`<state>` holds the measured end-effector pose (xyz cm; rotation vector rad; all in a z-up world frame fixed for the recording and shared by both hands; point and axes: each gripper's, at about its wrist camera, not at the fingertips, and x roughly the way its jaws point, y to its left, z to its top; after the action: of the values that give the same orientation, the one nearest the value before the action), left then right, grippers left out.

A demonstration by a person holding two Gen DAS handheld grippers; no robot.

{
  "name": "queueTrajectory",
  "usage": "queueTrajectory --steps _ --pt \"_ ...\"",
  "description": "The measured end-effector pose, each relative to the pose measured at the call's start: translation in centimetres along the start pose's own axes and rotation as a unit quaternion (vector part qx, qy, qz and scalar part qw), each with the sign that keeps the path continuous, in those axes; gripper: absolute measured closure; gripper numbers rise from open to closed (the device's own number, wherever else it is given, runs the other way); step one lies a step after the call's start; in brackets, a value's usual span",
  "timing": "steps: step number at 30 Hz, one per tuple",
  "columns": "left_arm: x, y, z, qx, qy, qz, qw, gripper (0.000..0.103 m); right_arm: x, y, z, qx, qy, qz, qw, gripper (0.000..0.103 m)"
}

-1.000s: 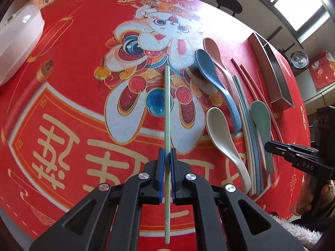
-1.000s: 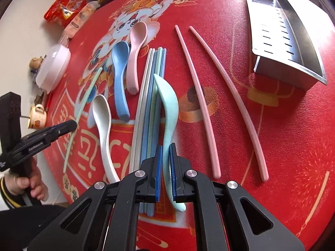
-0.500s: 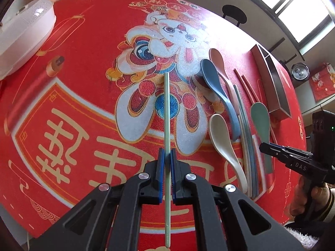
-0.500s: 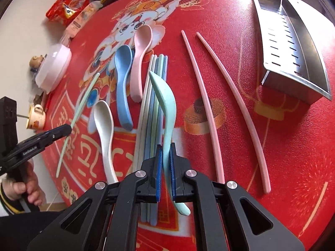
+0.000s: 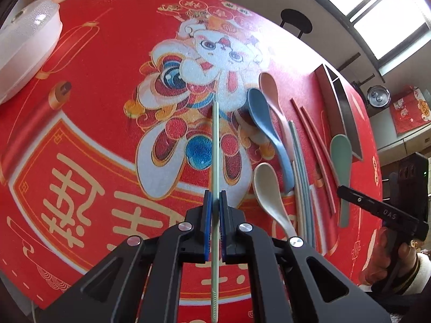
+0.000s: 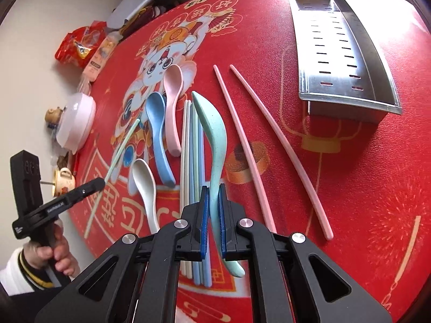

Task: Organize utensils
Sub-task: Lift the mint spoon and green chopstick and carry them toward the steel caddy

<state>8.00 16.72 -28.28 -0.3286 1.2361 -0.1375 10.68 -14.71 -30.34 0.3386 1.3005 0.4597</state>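
My left gripper [image 5: 215,199] is shut on a pale green chopstick [image 5: 215,145] and holds it above the red tablecloth, pointing away from me. My right gripper [image 6: 214,195] is shut on the handle of a mint green spoon [image 6: 212,132], lifted over a row of pale chopsticks [image 6: 192,145]. On the cloth lie a blue spoon [image 6: 157,132], a pink spoon [image 6: 172,99], a cream spoon [image 6: 144,185] and two pink chopsticks [image 6: 242,145]. A steel utensil holder [image 6: 339,53] lies on its side at the far right.
A white lidded container [image 5: 24,48] sits at the cloth's left edge in the left wrist view. Snack packets [image 6: 80,45] and small cups [image 6: 63,181] stand beyond the table's left edge. A hand [image 5: 388,258] holds each gripper's handle.
My right gripper has risen with the mint green spoon, tilting its bowl up off the chopstick row. The left gripper keeps its hold on the pale green chopstick, almost in place.
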Motion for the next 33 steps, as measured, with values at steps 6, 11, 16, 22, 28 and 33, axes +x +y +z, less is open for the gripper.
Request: queueTrajectory --steps 6,11,16,22,28,33 --pt "2.9 -0.4 -0.2 0.03 0.034 0.03 0.9985 0.098 0.1 -0.7 -0.4 0.011 0.003 -0.004 1.0 0.096" --pt "3.8 -1.2 0.6 0.054 0.033 0.042 0.9971 0.097 0.4 -1.0 -0.5 0.018 0.006 -0.008 1.0 0.096" --pt "4.5 -2.2 1.4 0.078 0.019 0.064 0.9947 0.096 0.4 -0.9 -0.5 0.017 0.006 -0.01 1.0 0.096" --pt "5.3 -3.6 2.1 0.117 -0.002 0.092 0.9889 0.096 0.3 -0.9 -0.5 0.018 0.004 -0.013 1.0 0.096" --pt "5.8 -4.3 2.7 0.131 -0.022 0.111 0.9849 0.094 0.1 -1.2 -0.5 0.023 0.003 -0.015 1.0 0.096" --pt "6.4 -5.2 3.5 0.145 -0.029 0.119 0.9818 0.077 -0.1 -1.2 -0.6 0.023 0.001 -0.018 1.0 0.096"
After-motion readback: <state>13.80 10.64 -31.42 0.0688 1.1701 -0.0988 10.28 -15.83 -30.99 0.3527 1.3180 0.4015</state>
